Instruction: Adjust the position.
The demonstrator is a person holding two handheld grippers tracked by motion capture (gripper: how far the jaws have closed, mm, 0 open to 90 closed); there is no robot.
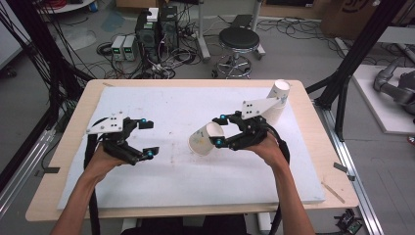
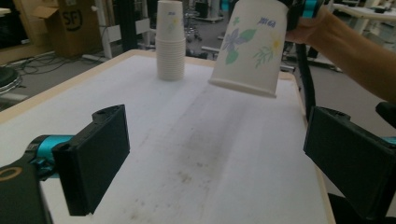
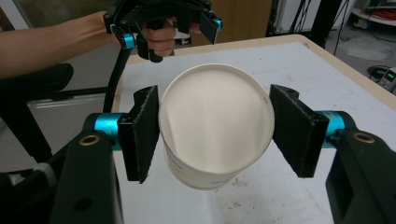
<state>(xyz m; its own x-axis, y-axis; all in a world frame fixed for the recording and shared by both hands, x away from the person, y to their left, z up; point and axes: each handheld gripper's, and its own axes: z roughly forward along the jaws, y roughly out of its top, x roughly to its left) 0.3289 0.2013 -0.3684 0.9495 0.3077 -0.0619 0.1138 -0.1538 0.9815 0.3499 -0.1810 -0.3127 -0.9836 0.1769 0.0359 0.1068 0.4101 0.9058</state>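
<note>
White paper cup (image 2: 247, 49), blue-green floral print; black pads (image 3: 140, 133).

Lab: computer towers (image 1: 157, 30), floor cables (image 1: 166, 63), rolling stool (image 1: 238, 41).

White paper cup with a blue-and-green flower print (image 3: 215, 126), clamped in my right jaws, tipped on its side, open mouth toward my left, lifted off the table.

high view above looking down the table (image 1: 313, 147), gripper views low, facing each other, sharing the paper cup (image 2: 250, 51)
</note>
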